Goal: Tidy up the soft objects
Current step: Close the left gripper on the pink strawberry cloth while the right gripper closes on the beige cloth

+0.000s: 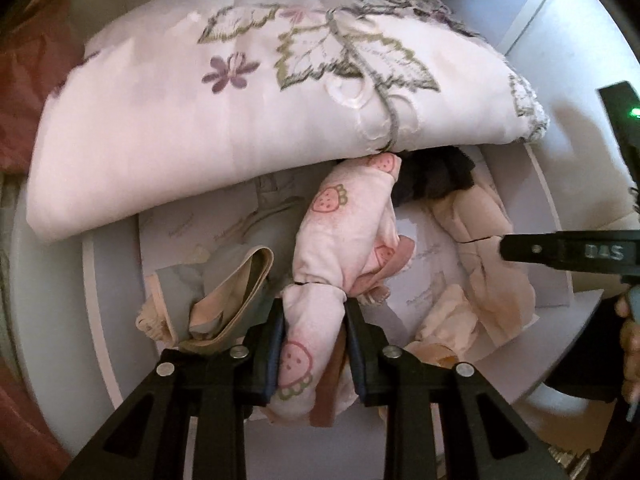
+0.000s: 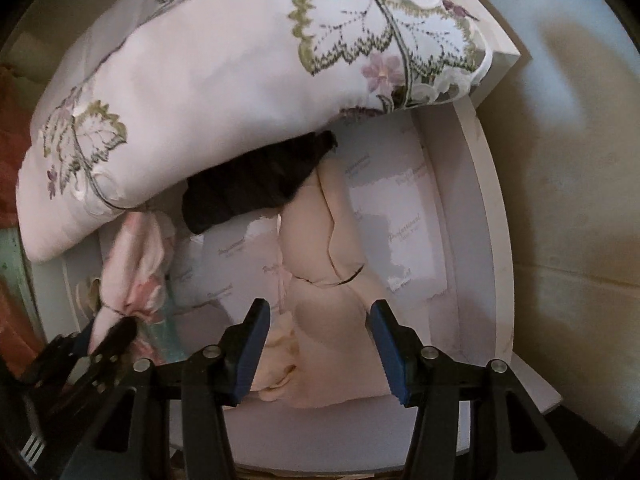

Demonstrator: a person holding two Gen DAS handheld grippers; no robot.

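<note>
- The left gripper (image 1: 314, 312), lower centre of its view, is clamped narrowly on a strawberry-print cloth (image 1: 340, 236).
- The right gripper (image 2: 318, 316) is held half open, its fingers (image 2: 252, 356) straddling a beige garment (image 2: 320, 240) in the white drawer (image 2: 484, 208).

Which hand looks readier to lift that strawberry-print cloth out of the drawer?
The left. The left gripper already has its jaws clamped on the strawberry cloth. The right gripper hangs with jaws open over the beige garment, gripping nothing.
</note>
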